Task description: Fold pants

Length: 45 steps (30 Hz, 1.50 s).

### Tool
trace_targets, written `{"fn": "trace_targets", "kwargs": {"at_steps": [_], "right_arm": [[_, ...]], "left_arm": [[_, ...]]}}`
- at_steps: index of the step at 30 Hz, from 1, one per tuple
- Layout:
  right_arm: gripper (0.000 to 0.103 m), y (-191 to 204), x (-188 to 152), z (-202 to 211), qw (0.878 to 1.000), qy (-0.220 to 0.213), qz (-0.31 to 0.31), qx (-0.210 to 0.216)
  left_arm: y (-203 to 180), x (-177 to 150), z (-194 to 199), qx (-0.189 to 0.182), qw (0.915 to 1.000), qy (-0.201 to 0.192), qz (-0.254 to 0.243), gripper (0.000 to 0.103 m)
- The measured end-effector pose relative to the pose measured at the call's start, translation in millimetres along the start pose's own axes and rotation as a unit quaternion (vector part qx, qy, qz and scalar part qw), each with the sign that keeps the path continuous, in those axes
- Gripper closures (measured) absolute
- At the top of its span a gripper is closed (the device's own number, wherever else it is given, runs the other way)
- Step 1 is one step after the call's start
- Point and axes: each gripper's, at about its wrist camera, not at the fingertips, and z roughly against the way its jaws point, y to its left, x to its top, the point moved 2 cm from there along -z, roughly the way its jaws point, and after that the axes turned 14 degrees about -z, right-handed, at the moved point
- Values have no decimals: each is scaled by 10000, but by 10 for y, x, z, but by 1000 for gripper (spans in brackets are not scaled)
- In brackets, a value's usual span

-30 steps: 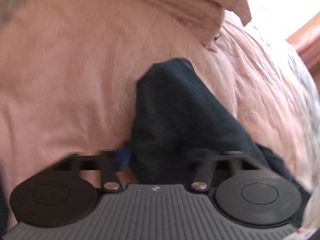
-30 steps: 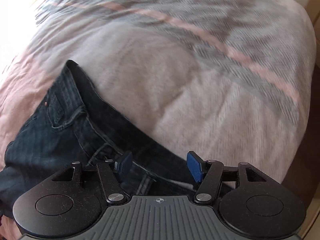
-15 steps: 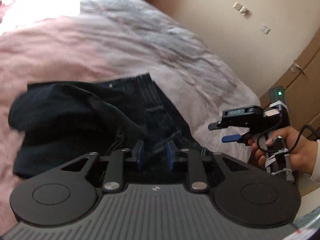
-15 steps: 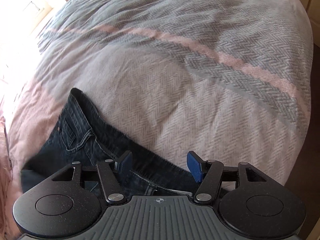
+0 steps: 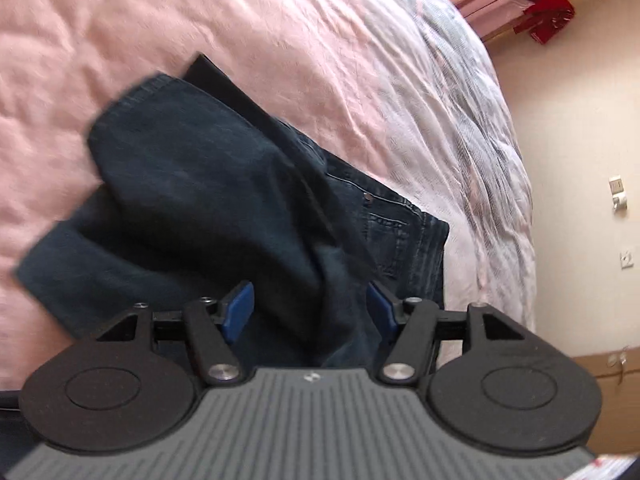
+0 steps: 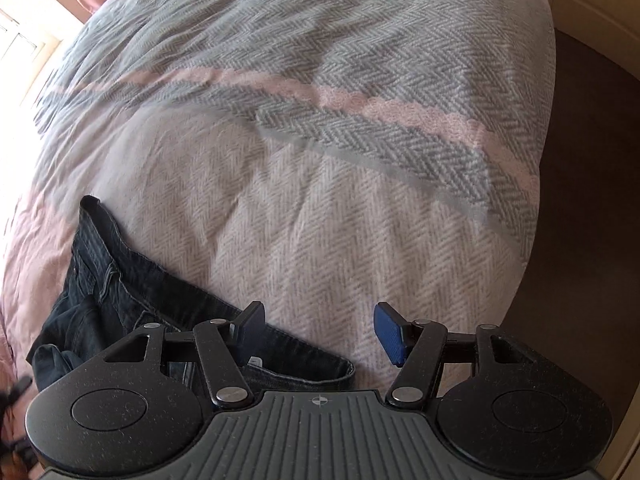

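Dark blue jeans [image 5: 208,200] lie bunched and partly folded on the pink bedspread [image 5: 280,32], the leg part heaped over the pocketed seat [image 5: 396,232]. My left gripper [image 5: 309,312] hovers open just above them, and a ridge of denim runs up between its blue pads [image 5: 238,312] without being pinched. In the right wrist view the jeans' waistband [image 6: 168,304] lies at lower left. My right gripper [image 6: 320,332] is open over the herringbone blanket [image 6: 320,200], its left pad above the waistband and nothing held.
The bed's edge drops to a dark floor [image 6: 588,200] on the right. A cream wall with switches [image 5: 618,196] and a wooden door [image 5: 612,364] stand beyond the bed. Pink curtains with a red item [image 5: 548,12] hang at the far end; a bright window [image 6: 20,40] is at left.
My left gripper was nearly shut on the denim half a second ago and now stands open, its view swung toward the pink cover. The right gripper stayed open and drew back slightly.
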Motion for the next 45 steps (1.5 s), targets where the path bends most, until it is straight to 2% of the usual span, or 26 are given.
{"fn": "trace_targets", "kwargs": {"at_steps": [2, 4, 8, 9, 10, 11, 12, 13, 16, 18, 19, 20, 22, 24, 25, 26, 27, 28, 29, 30, 31, 33, 34, 37, 41, 45], "right_arm": [[46, 11, -14, 10, 10000, 17, 37, 39], [46, 24, -32, 15, 9999, 46, 77, 62], [46, 27, -56, -63, 9999, 103, 84, 42], [46, 23, -61, -78, 9999, 132, 58, 30], [46, 24, -60, -106, 9999, 160, 34, 16], [46, 24, -63, -119, 9998, 174, 28, 10], [45, 24, -71, -127, 9998, 179, 38, 6], [45, 38, -68, -138, 9998, 176, 61, -1], [46, 93, -41, -135, 9999, 112, 129, 10], [45, 170, 5, -148, 9999, 73, 144, 25], [45, 224, 30, -158, 9999, 45, 160, 41], [45, 283, 50, -162, 9998, 11, 185, 62], [46, 432, 78, -165, 9995, -50, 262, 162], [46, 602, 67, -172, 9988, -84, 398, 270], [46, 695, 49, -182, 9983, -92, 487, 322], [46, 785, 25, -195, 9976, -93, 578, 375], [46, 879, -4, -217, 9968, -92, 677, 420], [46, 973, -41, -247, 9958, -90, 792, 462], [46, 1072, -86, -280, 9945, -87, 919, 502], [46, 1170, -133, -314, 9929, -84, 1061, 537], [46, 1264, -177, -341, 9909, -86, 1218, 574], [45, 1432, -255, -403, 9849, -34, 1579, 706], [46, 1507, -297, -437, 9810, 5, 1785, 756], [45, 1677, -334, -537, 9671, 105, 2355, 957], [45, 1849, -223, -751, 9466, 283, 2868, 1442], [45, 2097, -29, -1075, 9226, 502, 3319, 1903]], "left_arm": [[-80, 150, -194, -81, 9997, 166, 166, 46], [-164, 305, -336, 100, 9993, 303, 213, 46], [-288, 512, -660, 853, 9936, 743, 28, 43], [-291, 538, -753, 1030, 9906, 899, -13, 48], [-278, 538, -820, 1171, 9878, 1021, -45, 60], [-268, 524, -878, 1299, 9848, 1149, -130, 67], [-269, 509, -911, 1405, 9821, 1232, -227, 92], [-258, 468, -893, 1448, 9811, 1243, -316, 97], [-252, 436, -535, 1105, 9899, 782, -417, 102], [-214, 537, -22, 628, 9968, 147, -465, 102], [-181, 615, 288, 520, 9966, -242, -587, 102], [-127, 712, 688, 587, 9921, -730, -834, 102], [57, 874, 1521, 1111, 9707, -1667, -1325, 102], [389, 973, 2373, 2002, 9352, -2485, -1534, 102], [571, 988, 2692, 2438, 9172, -2750, -1537, 102], [803, 994, 2980, 2981, 8976, -2897, -1463, 101], [1080, 1000, 3178, 3511, 8822, -2835, -1342, 91], [1379, 1011, 3261, 3794, 8824, -2536, -1151, 65], [1716, 1003, 3280, 3895, 8914, -2167, -817, 54], [2083, 930, 3251, 4028, 8958, -1859, -272, 51], [2372, 819, 3199, 4116, 8958, -1668, 190, 52], [2766, 505, 3025, 4174, 8957, -1295, 816, 53], [2833, 361, 2926, 4152, 8969, -1162, 980, 53], [2722, -115, 2604, 3868, 9108, -956, 1082, 53], [2218, -524, 2169, 3410, 9308, -826, 1024, 52], [1815, -648, 1991, 3273, 9358, -921, 933, 52]]}}
